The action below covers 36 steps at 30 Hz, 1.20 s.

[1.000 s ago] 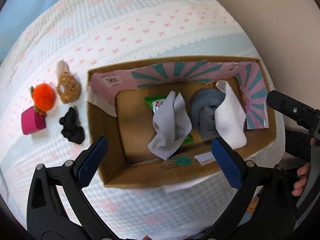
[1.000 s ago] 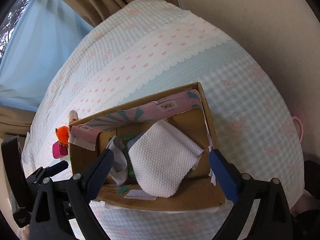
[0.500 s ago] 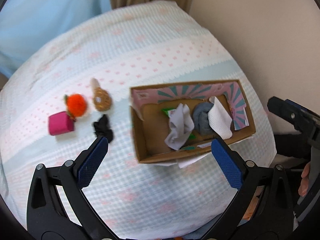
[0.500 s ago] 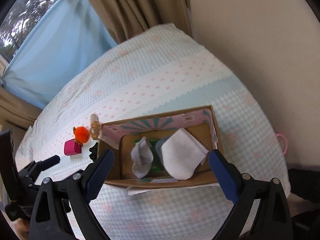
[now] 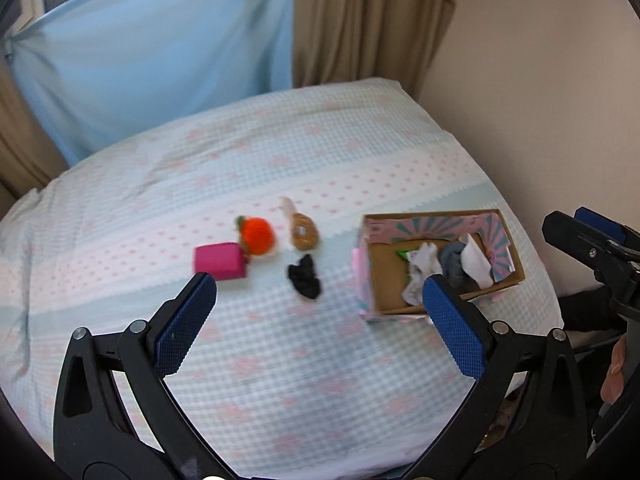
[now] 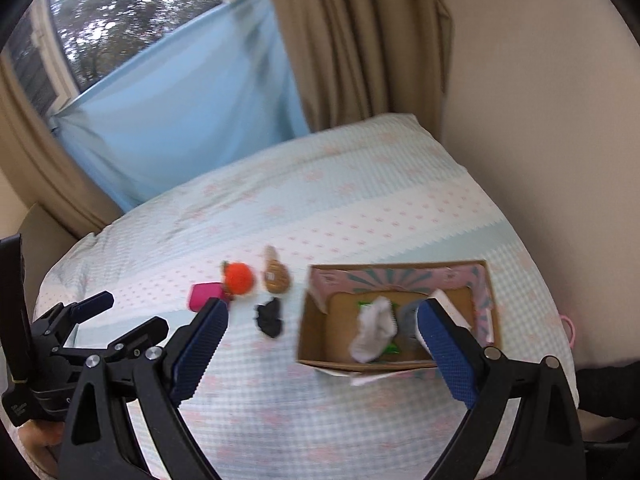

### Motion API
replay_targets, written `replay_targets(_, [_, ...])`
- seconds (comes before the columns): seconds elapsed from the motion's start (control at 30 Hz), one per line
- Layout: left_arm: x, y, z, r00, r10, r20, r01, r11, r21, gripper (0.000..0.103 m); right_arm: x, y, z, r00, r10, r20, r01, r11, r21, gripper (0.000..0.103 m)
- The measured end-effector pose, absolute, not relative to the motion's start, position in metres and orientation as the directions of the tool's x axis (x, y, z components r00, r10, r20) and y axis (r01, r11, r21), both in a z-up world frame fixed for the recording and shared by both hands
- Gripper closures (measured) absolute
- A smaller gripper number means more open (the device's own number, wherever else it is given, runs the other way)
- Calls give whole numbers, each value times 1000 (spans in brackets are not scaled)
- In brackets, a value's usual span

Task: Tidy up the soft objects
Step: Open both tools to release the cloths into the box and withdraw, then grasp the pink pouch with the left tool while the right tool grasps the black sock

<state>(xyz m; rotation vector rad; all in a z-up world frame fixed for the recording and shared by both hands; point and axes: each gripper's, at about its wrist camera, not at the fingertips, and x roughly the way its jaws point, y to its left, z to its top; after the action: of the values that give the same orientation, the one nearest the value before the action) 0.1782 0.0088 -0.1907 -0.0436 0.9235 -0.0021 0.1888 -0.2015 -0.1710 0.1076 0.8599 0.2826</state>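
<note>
A cardboard box (image 5: 370, 280) (image 6: 308, 328) lies on the bed at the right. It holds a light grey cloth (image 5: 422, 268) (image 6: 374, 334), a rolled grey sock (image 5: 452, 260), a white cloth (image 5: 476, 264) and a green packet (image 5: 402, 254). To its left on the cover lie a pink block (image 5: 219, 261) (image 6: 206, 296), an orange pompom (image 5: 258, 236) (image 6: 239, 278), a brown plush (image 5: 304, 234) (image 6: 276, 276) and a black scrunchie (image 5: 305, 283) (image 6: 270, 316). My left gripper (image 5: 319, 280) and right gripper (image 6: 322, 304) both hang open and empty, high above and in front of these things.
The bed cover (image 5: 280, 380) is checked blue and white with pink dots. A beige wall (image 5: 540, 100) borders the bed on the right; brown drapes (image 5: 360, 20) and a blue curtain (image 5: 160, 60) hang behind. A pink ring (image 6: 570, 326) lies at the bed's right edge.
Both grippers have pulled up and back from the box, so the whole bed and the curtains now show. Both stay open and empty; the objects have not moved.
</note>
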Motion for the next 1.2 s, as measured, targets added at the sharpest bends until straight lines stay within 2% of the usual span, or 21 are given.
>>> replay_targets(0.3, [138,94,-183,635,-1,-773,-31,999,-26,0,158,-120,-167,659,284,-697,-213,959,188,8])
replay_targets(0.57, [127,149,-191,650,-33,-760,62,998,10,0,141,-63,-182,683,263,-682,-188,965,184,8])
replay_targets(1.2, [222,189,-286,519,-75,-851,219,975,47,1,185,2,-259,568,229,-790,-222,968,121,8])
